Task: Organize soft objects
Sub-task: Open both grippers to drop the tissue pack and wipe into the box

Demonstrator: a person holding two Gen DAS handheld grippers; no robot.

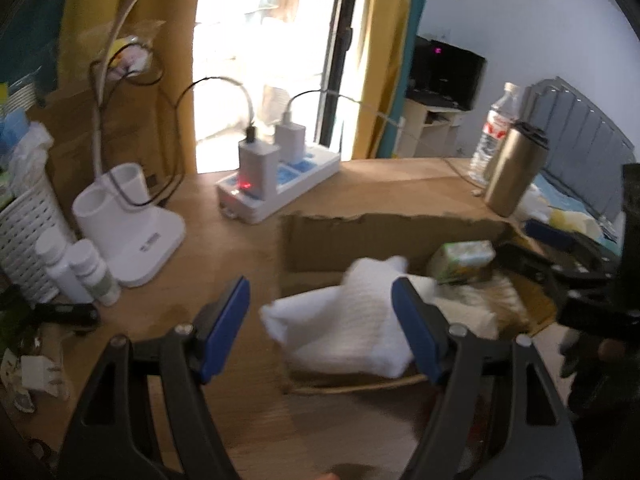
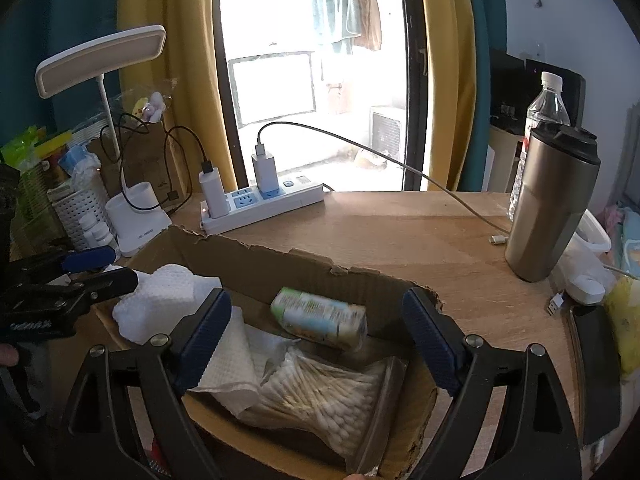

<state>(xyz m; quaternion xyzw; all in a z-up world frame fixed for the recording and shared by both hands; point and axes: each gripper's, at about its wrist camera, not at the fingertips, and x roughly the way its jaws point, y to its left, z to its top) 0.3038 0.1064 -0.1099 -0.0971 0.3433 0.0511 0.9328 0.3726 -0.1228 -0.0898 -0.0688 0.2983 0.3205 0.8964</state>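
Observation:
A torn cardboard box (image 2: 280, 264) sits on the wooden desk. Inside lie a bag of cotton swabs (image 2: 320, 396), a folded paper towel (image 2: 228, 364) and a green tissue pack (image 2: 320, 316), which also shows in the left wrist view (image 1: 464, 258). A white textured cloth (image 1: 344, 320) lies over the box's left edge; it also shows in the right wrist view (image 2: 160, 300). My left gripper (image 1: 320, 328) is open, its jaws wide on either side of the cloth and apart from it. My right gripper (image 2: 316, 340) is open and empty over the box.
A power strip (image 2: 264, 204) with chargers and cables sits at the back. A white lamp base (image 1: 128, 224), small bottles (image 1: 84, 272) and a white basket (image 1: 24, 236) stand left. A steel tumbler (image 2: 548, 204) and water bottle (image 2: 548, 104) stand right.

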